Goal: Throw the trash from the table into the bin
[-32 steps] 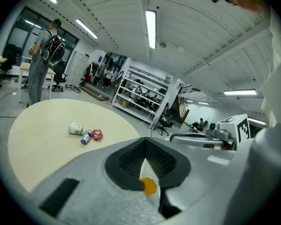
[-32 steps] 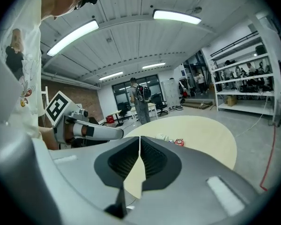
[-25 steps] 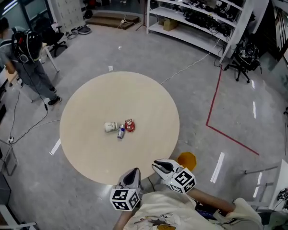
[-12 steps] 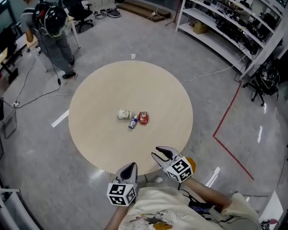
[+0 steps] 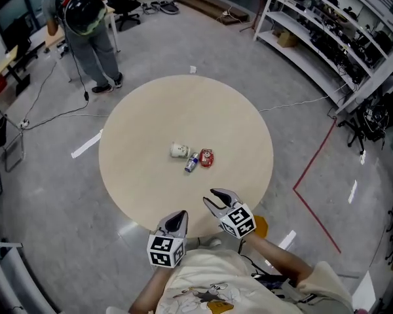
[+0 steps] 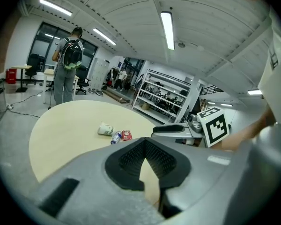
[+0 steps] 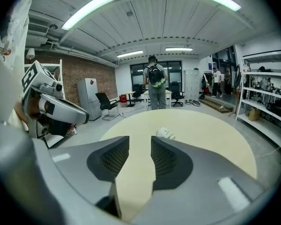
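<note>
Round pale table (image 5: 144, 116) on a grey floor, with shelves (image 5: 327, 25) past the table's far right and a person (image 5: 85, 18) with a backpack past its far left. Both grippers hang over the table's near edge, angled down. On the left gripper (image 5: 179, 216) the jaws are closed tip to tip on nothing. On the right gripper (image 5: 210, 197) the jaws are parted, have just been opening, and the gap is empty. Cup (image 5: 179, 150), can (image 5: 191, 163) and red wrapper (image 5: 206, 157) lie side by side at the table's middle, well ahead of both sets of fingers.

Grey left tool (image 5: 178, 216) and right tool (image 5: 209, 197), 2 black-and-white marker cubes (image 5: 166, 251); cream printed shirt (image 5: 213, 286).
</note>
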Available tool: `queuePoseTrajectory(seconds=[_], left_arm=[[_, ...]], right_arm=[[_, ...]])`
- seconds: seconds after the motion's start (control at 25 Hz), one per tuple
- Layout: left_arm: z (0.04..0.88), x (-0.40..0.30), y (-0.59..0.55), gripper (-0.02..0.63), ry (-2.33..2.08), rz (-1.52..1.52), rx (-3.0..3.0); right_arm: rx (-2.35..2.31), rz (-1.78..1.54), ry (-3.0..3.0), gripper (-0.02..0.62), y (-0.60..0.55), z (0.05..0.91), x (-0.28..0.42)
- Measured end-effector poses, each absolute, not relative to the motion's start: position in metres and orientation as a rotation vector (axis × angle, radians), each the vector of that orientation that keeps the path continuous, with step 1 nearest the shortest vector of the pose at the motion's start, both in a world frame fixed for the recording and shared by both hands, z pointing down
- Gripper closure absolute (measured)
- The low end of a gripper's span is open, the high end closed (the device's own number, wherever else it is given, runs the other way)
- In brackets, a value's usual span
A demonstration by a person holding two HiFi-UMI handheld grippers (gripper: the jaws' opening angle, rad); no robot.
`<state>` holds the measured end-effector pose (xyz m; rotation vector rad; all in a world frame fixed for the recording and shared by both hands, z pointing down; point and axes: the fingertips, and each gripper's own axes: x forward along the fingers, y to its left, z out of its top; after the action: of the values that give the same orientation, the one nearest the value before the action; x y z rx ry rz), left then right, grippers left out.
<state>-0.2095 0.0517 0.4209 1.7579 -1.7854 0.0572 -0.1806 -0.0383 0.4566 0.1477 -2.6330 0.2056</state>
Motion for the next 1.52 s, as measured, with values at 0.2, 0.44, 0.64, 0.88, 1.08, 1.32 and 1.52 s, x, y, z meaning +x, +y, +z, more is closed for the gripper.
queuePoseTrajectory(seconds=[0.2,0.44,0.64,0.88,1.08,1.32,1.52], left_arm=[[0.433,-0.241,0.055,0.600,-1.787,0.077,1.775],[0.433,-0.276,0.059,0.600,-1.822,0.007,1.671],[0.445,-0.297,0.062,0.600,-1.812,0.010,1.627],[0.451,-0.313,0.056,0.600,-1.807,0.010,1.597],[0.452,-0.327,0.057,0.600,-1.811,-0.008,1.569],[0.450,-0.322,0.069,0.600,-1.817,-0.047,1.528],[0.451,-0.334,0.072,0.600,-1.844,-0.080,1.480]], right_arm=[[0.131,0.163,-2.606,0.437,-0.042,0.485,-0.214],[0.071,0.128,-2.526,0.417,-0.055,0.507,-0.248],[0.055,0.071,-2.458,0.391,-0.073,0.531,-0.273],[0.036,-0.040,-2.388,0.345,-0.111,0.558,-0.307],[0.001,-0.101,-2.349,0.299,-0.130,0.576,-0.342],[-0.054,-0.221,-2.273,0.278,-0.145,0.593,-0.354],[-0.093,-0.302,-2.195,0.258,-0.166,0.615,-0.373]])
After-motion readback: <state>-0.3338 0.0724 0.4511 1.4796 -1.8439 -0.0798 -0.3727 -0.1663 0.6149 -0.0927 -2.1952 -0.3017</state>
